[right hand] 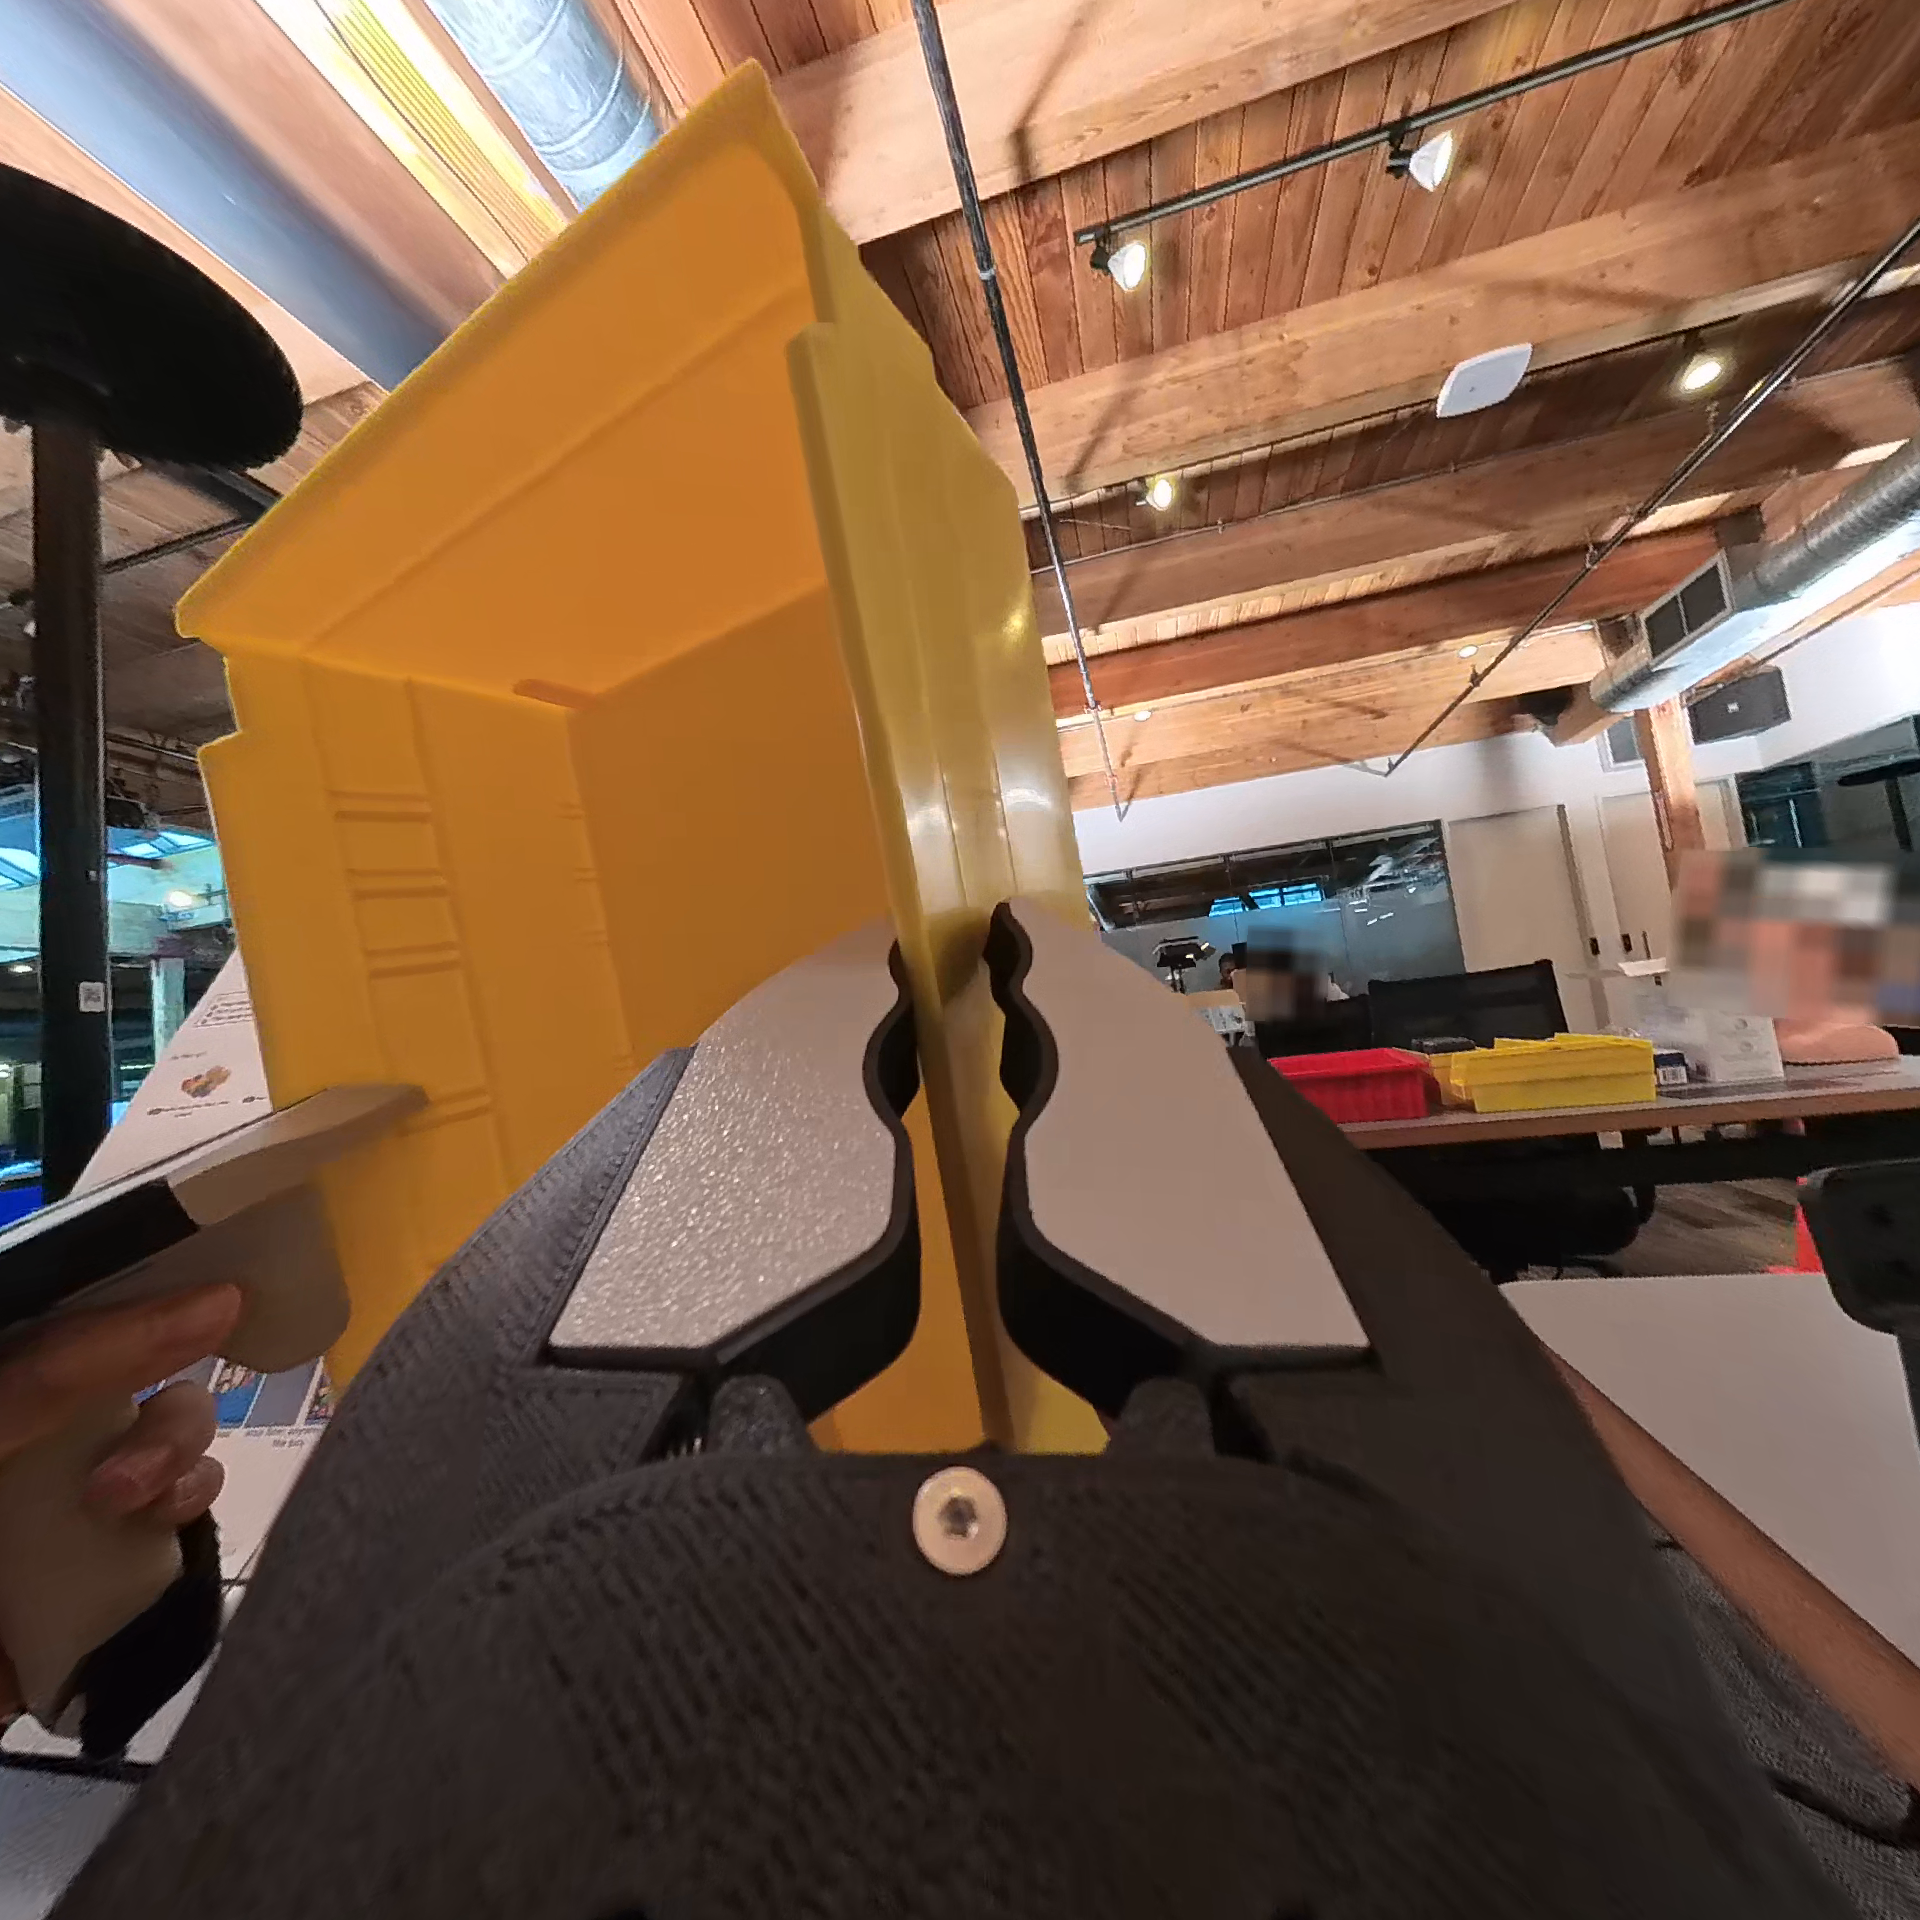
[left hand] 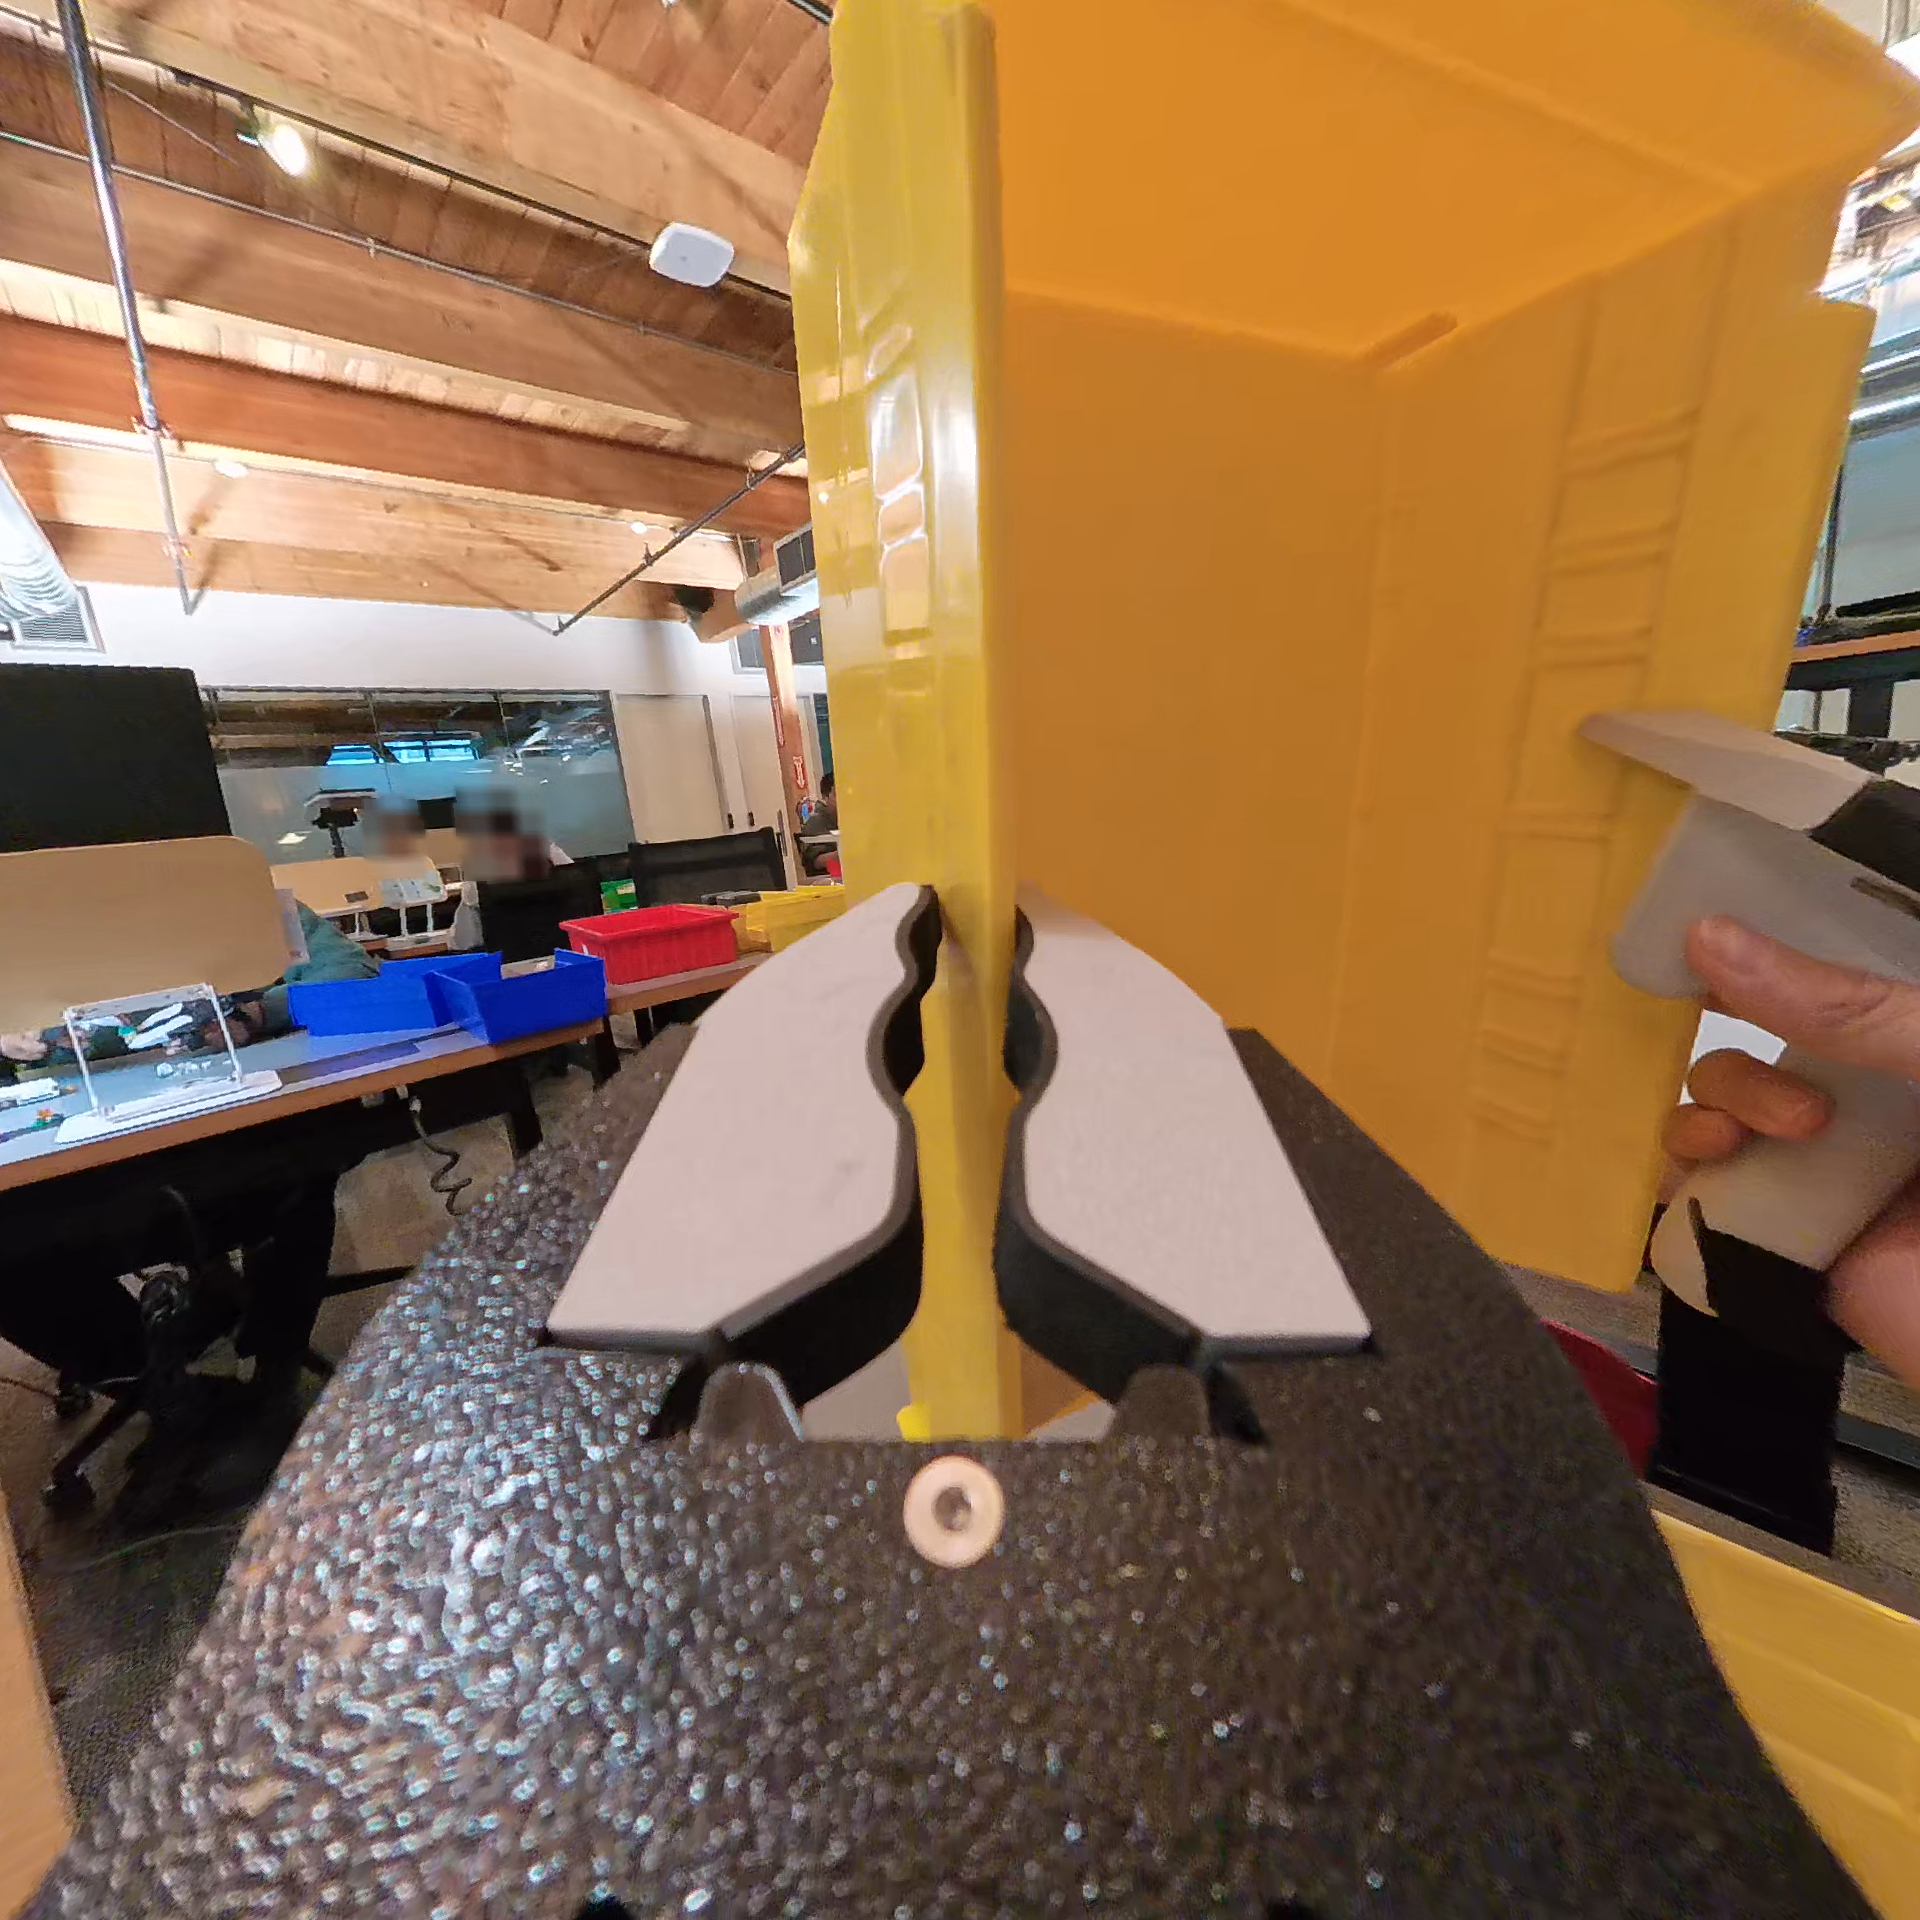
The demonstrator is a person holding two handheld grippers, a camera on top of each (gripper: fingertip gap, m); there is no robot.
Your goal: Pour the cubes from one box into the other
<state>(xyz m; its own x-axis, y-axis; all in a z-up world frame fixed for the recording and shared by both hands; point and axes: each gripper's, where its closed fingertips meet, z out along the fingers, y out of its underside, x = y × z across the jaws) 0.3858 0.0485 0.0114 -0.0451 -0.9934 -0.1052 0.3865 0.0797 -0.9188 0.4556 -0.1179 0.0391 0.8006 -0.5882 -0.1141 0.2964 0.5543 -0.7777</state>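
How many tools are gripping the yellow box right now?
2. The left tool clamps one side wall of the yellow box; the right tool clamps the opposite wall. Each also shows at the far wall in the other's view. No cubes are visible inside.

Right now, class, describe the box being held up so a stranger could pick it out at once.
Look under the wooden ceiling, close to both cameras: a large yellow box is held in the air, tipped so its bare inside faces us. The left gripper and right gripper each clamp a side wall. Unlike the yellow bins on the far table, it is lifted.
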